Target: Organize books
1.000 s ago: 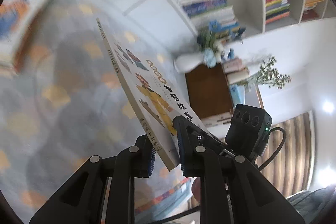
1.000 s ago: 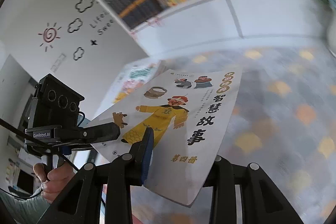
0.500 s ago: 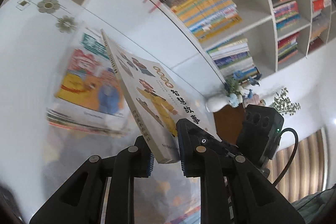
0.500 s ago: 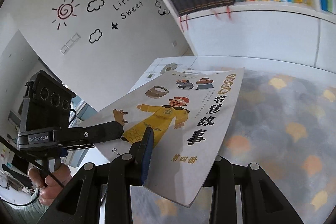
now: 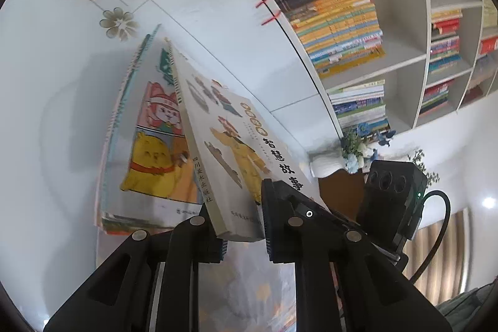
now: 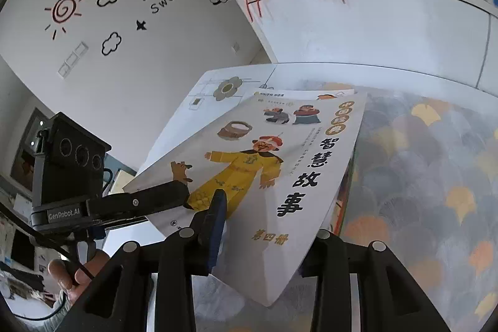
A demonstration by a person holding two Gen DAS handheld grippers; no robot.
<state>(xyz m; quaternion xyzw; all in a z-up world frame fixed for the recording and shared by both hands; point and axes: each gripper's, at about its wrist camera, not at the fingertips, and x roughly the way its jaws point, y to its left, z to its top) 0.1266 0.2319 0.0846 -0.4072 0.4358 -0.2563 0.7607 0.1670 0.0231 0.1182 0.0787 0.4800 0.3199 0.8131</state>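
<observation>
A thin white picture book point(image 5: 227, 145) with a yellow-robed figure on its cover is held by both grippers. My left gripper point(image 5: 242, 223) is shut on its spine edge. My right gripper point(image 6: 267, 235) is shut on its lower edge, and the cover point(image 6: 280, 164) fills that view. The book hangs tilted just over a stack of picture books point(image 5: 149, 145) that lies on the white floor. The left gripper's body point(image 6: 124, 204) shows at the book's left corner.
A white bookcase point(image 5: 401, 61) full of books stands behind the stack, also seen in the right wrist view point(image 6: 373, 21). A patterned grey rug point(image 6: 429, 176) lies to the right. A white vase of flowers point(image 5: 339, 161) and a brown cabinet point(image 5: 339, 195) stand farther off.
Both grippers have carried the book from over the rug toward the wall corner. The stack of books has come close under it.
</observation>
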